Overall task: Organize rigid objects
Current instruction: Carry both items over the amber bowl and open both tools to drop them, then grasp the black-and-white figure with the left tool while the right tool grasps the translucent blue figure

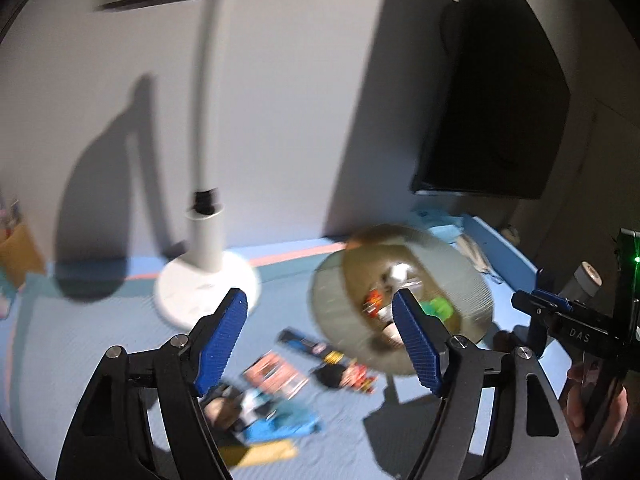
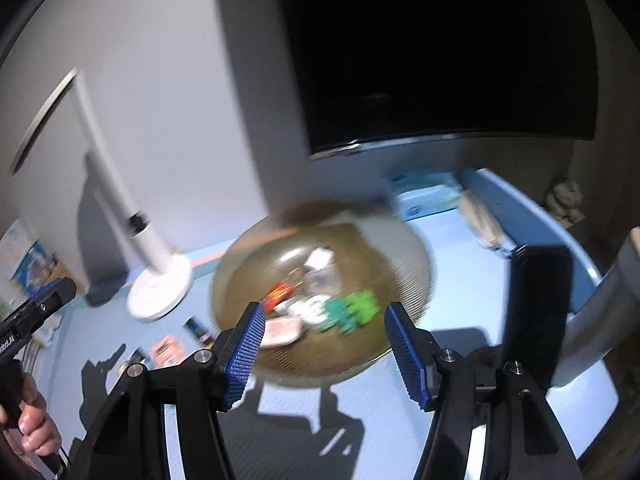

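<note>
Left gripper (image 1: 320, 340): jaws apart, nothing between them, held above the blue table (image 1: 120, 360).
Right gripper (image 2: 324, 352): jaws apart, empty, aimed at the bowl (image 2: 400, 248).
Bowl: round, shallow, on the table, already holding small items, a green piece (image 2: 362, 306) among them.
Loose packets (image 1: 276, 374): flat on the table, left of the bowl, directly ahead of and below the left gripper; long axes look slanted, blur hides detail.
Judgement: left gripper nearer the packets; bowl lies to their right.
Lamp (image 1: 208, 280): behind.
</note>
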`<state>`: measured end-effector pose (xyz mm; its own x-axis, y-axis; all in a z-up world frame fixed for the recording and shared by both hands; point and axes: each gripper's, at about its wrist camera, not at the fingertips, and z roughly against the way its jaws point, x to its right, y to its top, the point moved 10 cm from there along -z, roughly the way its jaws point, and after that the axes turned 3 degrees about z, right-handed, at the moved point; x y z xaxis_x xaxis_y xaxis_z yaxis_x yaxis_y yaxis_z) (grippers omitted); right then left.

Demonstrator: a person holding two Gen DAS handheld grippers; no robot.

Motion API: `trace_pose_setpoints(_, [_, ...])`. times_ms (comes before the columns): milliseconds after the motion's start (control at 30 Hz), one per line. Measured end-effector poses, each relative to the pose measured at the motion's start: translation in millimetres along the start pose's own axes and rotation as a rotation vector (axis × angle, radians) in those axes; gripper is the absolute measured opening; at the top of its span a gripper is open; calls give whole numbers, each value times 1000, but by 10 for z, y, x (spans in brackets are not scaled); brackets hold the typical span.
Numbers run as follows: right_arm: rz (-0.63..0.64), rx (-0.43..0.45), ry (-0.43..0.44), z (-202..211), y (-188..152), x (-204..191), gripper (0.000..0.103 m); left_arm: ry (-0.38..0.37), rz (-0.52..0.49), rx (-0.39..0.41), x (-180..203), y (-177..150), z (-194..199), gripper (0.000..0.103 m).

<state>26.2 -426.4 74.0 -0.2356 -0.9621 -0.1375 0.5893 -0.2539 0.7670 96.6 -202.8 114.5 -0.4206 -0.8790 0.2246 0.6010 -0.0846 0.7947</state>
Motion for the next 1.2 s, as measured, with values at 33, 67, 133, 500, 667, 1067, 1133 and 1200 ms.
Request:
trace_pose_setpoints(33, [14,-8,20,-8,-63,-107,61,16,9,-7,-114,-72,53,74])
trace_pose_setpoints(67, [28,-19,42,-26,-157,-232,61,29,16,-14,-212,-147,88,74])
trace_pose_setpoints(133, [48,-52,92,-112,-389,-477,61,77,33,-36,-464,-349,147,74])
trace_pose_setpoints(500, [173,-182,218,-860,-1448,-1165,62,288,189,-223,-1673,-1713,-109,74])
trace_pose_setpoints(667, [211,-187,200,-894,-1507,-1218,80,287,194,-208,-1680,-1708,-113,74])
trace_pose_setpoints(1067, [284,-197,167,-931,-1550,-1302,80,271,173,-202,-1600,-1719,-113,74])
trace_pose_setpoints(1133, [283,-196,167,-926,-1546,-1300,81,264,174,-203,-1596,-1714,-121,74])
trace_pose_setpoints(1200, [281,-201,172,-923,-1549,-1299,81,259,174,-209,-1590,-1719,-127,74])
